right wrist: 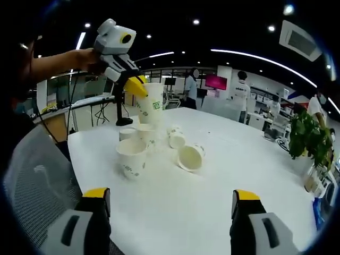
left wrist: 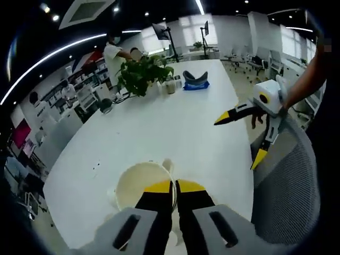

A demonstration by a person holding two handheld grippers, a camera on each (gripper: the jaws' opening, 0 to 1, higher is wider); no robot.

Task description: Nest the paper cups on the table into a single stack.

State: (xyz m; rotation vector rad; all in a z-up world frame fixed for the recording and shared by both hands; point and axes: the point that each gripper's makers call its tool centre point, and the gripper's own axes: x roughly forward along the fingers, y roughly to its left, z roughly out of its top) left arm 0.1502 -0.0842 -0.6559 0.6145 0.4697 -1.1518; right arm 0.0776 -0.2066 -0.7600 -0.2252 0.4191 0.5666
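My left gripper (left wrist: 173,186) is shut on the rim of a white paper cup (left wrist: 139,185), whose open mouth faces the camera. In the right gripper view that left gripper (right wrist: 136,87) holds the cup (right wrist: 152,104) upright above a cluster of cups on the white table (right wrist: 212,207). An upright cup (right wrist: 132,157) stands nearest, with two more cups (right wrist: 127,134) behind it. Two cups lie on their sides (right wrist: 191,156), (right wrist: 176,137). My right gripper (right wrist: 171,195) stands wide open near the table's edge, nothing between its jaws. It also hangs open at the table's right side (left wrist: 237,142).
A grey mesh chair back (left wrist: 287,180) stands against the table edge (right wrist: 37,180). A potted plant (left wrist: 141,74) and a blue object (left wrist: 195,81) sit at the table's far end. People stand in the office behind. The table (left wrist: 159,127) stretches bare between cups and plant.
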